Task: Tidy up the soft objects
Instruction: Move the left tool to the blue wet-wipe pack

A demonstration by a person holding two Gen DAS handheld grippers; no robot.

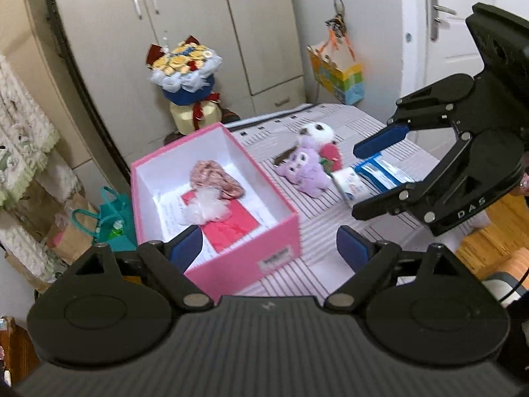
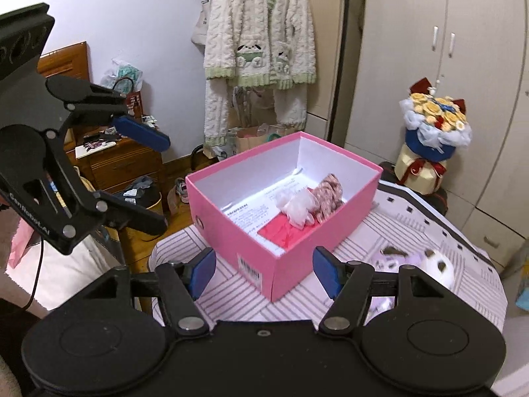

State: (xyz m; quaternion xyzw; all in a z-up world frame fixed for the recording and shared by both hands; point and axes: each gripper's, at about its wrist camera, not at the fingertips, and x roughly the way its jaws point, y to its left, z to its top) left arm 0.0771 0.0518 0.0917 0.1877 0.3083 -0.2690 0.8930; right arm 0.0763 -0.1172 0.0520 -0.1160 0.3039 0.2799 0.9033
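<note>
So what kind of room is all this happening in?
Most likely a home bedroom: a bed under a striped sheet, tall wardrobes along the wall, and a fluffy pyjama set hanging up.

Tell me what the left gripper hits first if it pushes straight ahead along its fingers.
Most likely the pink box: the open, empty left gripper points down at its near corner wall, with nothing visible in between. Depth is hard to judge through the fisheye.

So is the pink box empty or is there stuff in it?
Not empty. The open pink box holds a pink patterned cloth, a white puff and a red card.
</note>
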